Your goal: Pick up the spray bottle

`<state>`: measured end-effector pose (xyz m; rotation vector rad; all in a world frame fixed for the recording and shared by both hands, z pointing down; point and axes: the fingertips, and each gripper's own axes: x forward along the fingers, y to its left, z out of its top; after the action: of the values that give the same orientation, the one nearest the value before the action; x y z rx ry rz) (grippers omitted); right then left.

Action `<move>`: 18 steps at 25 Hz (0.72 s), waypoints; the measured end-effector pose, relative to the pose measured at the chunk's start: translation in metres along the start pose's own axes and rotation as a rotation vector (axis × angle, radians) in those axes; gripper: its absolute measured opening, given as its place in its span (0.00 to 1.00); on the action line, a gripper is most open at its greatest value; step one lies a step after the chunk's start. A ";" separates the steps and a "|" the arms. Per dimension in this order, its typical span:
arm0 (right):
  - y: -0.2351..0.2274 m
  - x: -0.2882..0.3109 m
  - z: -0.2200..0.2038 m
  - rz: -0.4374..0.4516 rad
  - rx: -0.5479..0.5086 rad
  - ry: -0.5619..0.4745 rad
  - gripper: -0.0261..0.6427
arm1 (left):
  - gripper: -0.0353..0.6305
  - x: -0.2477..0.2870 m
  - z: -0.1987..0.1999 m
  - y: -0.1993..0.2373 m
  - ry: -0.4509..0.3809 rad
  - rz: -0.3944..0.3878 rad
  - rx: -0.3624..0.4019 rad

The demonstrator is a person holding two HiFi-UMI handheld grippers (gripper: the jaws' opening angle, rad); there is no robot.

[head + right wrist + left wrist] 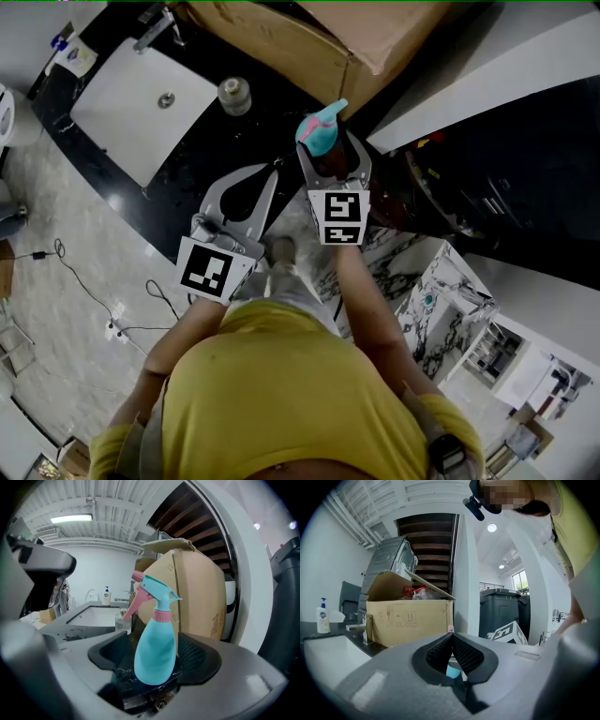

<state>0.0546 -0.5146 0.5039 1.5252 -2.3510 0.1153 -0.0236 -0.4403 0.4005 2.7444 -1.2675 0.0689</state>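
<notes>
A turquoise spray bottle (322,134) with a pink trigger stands upright on the black counter (202,155), just in front of a cardboard box. My right gripper (335,157) is around it. In the right gripper view the spray bottle (156,653) sits between the two dark pads with a little space on either side, so the right gripper (154,654) is open. My left gripper (275,169) hovers just left of the bottle over the counter. Seen from the left gripper view, the left gripper (451,656) has its pads together, shut, with nothing held.
A large cardboard box (300,42) stands open right behind the bottle. To its left are a small glass jar (234,96), a white sink (141,103) with a faucet (155,28), and a soap bottle (322,616). Dark bins (501,613) stand at the right.
</notes>
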 end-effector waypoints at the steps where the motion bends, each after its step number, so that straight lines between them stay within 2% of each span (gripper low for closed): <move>1: 0.000 0.005 -0.002 0.003 -0.001 0.008 0.53 | 0.05 0.001 -0.002 0.002 0.005 0.001 -0.005; 9: -0.004 0.036 -0.013 -0.002 0.005 0.035 0.60 | 0.05 0.010 -0.006 0.013 0.014 0.010 -0.035; 18: -0.011 0.046 -0.017 -0.024 0.018 0.027 0.57 | 0.05 0.013 -0.010 0.019 0.023 0.012 -0.037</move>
<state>0.0520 -0.5550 0.5333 1.5504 -2.3163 0.1509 -0.0294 -0.4611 0.4136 2.6970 -1.2662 0.0764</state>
